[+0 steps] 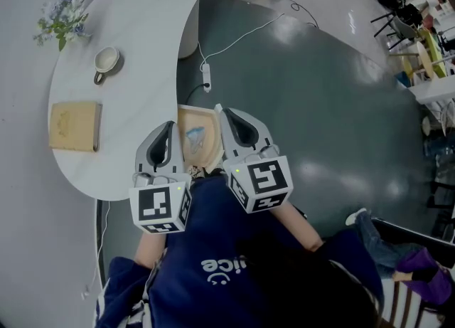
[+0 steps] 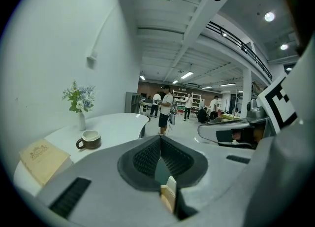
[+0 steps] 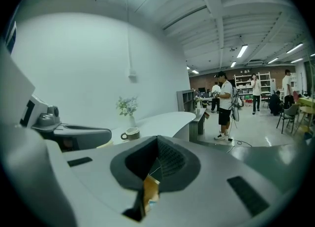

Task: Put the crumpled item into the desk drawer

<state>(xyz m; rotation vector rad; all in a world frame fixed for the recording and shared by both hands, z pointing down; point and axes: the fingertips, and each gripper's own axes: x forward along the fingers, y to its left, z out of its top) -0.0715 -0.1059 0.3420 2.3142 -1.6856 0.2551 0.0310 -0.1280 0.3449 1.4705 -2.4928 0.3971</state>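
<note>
Beside the white surface [image 1: 142,56], the crumpled item [image 1: 196,134] lies in the open drawer [image 1: 190,157], between my left hand-held gripper [image 1: 170,125] and right hand-held gripper [image 1: 220,110], both shut, empty.

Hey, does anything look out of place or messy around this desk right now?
The desk drawer stands open with a crumpled bluish item lying inside. A white power strip and its cable trail loose across the floor beside the desk. The book, cup and flowers on the desk look tidy.
</note>
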